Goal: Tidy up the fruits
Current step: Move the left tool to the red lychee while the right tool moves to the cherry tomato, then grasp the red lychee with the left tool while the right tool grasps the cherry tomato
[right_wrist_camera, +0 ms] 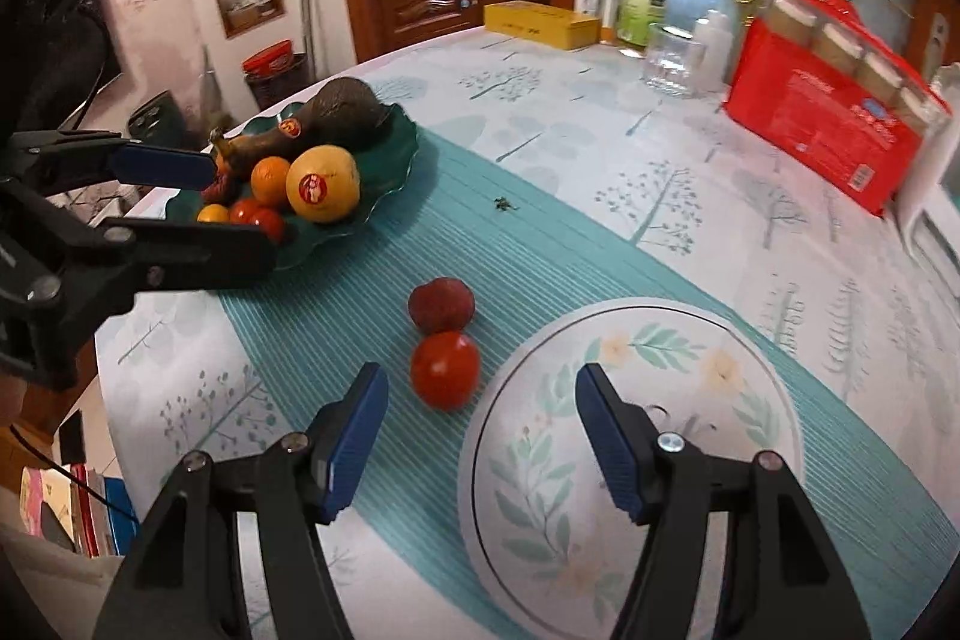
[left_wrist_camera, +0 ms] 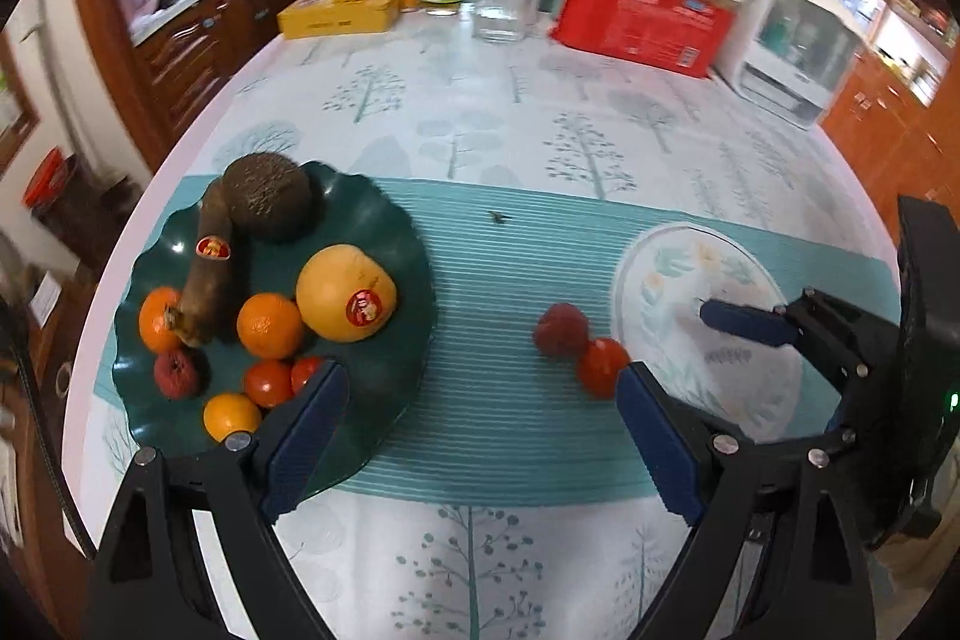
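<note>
The left gripper [left_wrist_camera: 483, 409] hangs over the teal striped runner [left_wrist_camera: 492, 292] with its jaws spread wide and nothing between them; its left finger overlaps the near rim of the dark green plate [left_wrist_camera: 384, 220]. The right gripper [right_wrist_camera: 477, 415] is about half open, also empty, its right finger over the white floral plate [right_wrist_camera: 630, 460].

Just ahead of both grippers, on the runner between the two plates, lie a red tomato [right_wrist_camera: 445, 369] and a darker red fruit [right_wrist_camera: 441, 304], touching each other. Their pair lines up roughly away from the right gripper.

On the green plate a long brown banana [left_wrist_camera: 210, 274] runs from the near left up towards a dark avocado [left_wrist_camera: 270, 196], beside a yellow grapefruit [left_wrist_camera: 346, 293], oranges and small tomatoes.
</note>
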A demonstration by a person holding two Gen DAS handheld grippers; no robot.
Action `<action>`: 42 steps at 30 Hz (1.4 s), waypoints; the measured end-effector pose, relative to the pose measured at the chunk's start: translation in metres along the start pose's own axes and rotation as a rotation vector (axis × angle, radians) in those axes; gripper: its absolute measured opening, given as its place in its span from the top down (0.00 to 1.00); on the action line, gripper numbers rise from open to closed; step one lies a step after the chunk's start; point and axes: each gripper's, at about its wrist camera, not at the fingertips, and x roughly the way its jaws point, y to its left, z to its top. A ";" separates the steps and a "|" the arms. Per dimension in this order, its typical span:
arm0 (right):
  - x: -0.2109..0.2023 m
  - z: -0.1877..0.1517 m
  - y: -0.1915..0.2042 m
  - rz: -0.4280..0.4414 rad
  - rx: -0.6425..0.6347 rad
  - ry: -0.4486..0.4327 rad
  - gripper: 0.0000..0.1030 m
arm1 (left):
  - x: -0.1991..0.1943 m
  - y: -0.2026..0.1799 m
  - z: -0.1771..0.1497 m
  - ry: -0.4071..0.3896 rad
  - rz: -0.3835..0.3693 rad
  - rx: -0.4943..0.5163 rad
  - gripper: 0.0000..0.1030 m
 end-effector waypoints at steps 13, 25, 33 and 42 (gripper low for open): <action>0.034 -0.005 0.000 0.091 -0.069 0.008 0.56 | 0.034 -0.007 0.011 0.000 0.037 -0.087 0.13; 0.023 -0.014 -0.028 0.149 0.021 -0.022 0.69 | 0.054 -0.029 0.024 0.030 -0.016 -0.073 0.13; 0.012 -0.024 -0.056 0.152 0.116 -0.062 0.69 | 0.077 -0.052 0.025 0.076 -0.070 -0.035 0.30; 0.008 -0.026 -0.075 0.136 0.178 -0.079 0.69 | 0.097 -0.070 0.020 0.100 -0.042 0.012 0.39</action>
